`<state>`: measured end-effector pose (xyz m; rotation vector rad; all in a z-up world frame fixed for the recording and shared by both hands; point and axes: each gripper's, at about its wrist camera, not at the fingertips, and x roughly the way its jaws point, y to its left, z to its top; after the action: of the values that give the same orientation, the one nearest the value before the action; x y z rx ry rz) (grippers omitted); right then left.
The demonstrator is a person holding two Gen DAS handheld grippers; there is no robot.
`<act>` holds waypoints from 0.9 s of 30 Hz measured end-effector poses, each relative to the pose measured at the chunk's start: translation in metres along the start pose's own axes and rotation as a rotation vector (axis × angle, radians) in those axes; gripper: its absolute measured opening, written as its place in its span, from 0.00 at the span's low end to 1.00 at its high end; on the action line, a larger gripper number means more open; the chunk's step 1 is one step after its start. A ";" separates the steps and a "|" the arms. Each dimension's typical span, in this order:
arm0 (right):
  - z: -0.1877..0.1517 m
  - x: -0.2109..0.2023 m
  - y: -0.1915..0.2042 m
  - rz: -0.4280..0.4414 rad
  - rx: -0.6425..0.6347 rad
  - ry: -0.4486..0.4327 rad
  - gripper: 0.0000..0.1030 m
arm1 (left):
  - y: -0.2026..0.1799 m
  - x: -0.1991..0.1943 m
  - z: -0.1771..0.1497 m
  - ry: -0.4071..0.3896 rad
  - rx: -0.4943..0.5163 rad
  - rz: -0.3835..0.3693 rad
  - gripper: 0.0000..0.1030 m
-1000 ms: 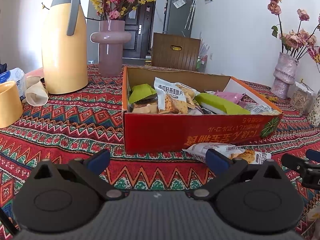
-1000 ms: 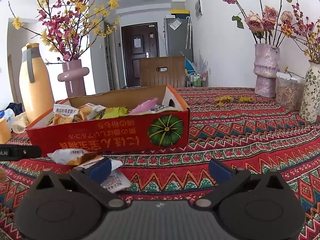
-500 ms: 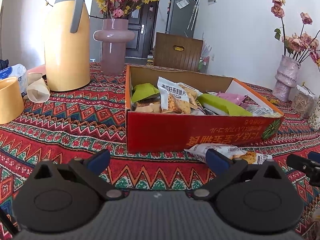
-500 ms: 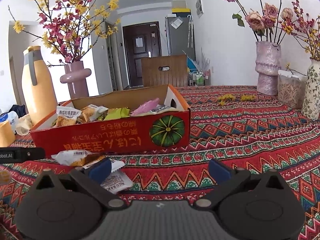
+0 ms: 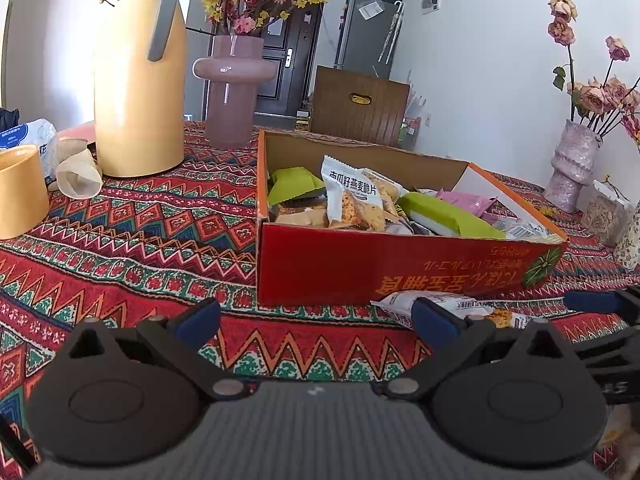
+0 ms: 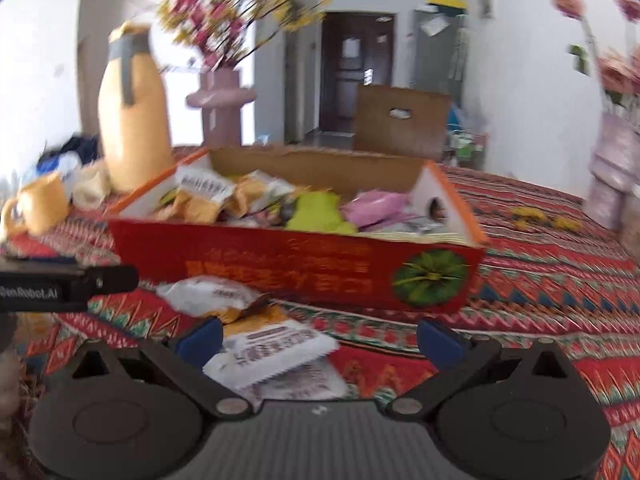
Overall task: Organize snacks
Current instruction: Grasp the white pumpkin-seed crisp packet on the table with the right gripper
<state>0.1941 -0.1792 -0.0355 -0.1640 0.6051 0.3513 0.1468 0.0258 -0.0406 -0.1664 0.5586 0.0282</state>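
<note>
Below red snack box, lower-left of right wrist frame: two loose snack packets on tablecloth, white-orange packet and flat white packet. Flat one lies between right gripper fingers, long axis slanting. Right gripper nearer; left gripper beside. Both wide open, empty.

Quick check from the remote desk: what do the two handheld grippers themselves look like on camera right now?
Both look alike. The left gripper has a black ribbed body, two rounded black housings with circular discs, silver pivot pins, black linkage fingers and blue pads. The right gripper matches, though its view is blurred. Seen from the right wrist view, the left gripper's black side carries white lettering. No cables show.
</note>
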 end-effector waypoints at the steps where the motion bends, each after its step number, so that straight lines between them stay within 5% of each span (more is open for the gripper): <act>1: 0.002 0.005 0.002 0.005 -0.012 0.015 1.00 | 0.000 0.000 0.000 0.000 -0.001 0.000 1.00; 10: 0.004 0.032 0.007 0.098 -0.048 0.081 0.79 | 0.002 0.001 0.000 0.008 -0.007 -0.007 1.00; 12: 0.001 0.035 0.008 0.111 -0.061 0.097 0.64 | 0.002 0.002 0.000 0.008 -0.007 -0.006 1.00; 27: -0.007 -0.020 -0.016 0.055 0.023 -0.079 0.60 | 0.002 0.003 0.000 0.016 -0.009 -0.001 1.00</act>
<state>0.1810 -0.2017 -0.0282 -0.1107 0.5356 0.4020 0.1492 0.0273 -0.0423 -0.1763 0.5747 0.0284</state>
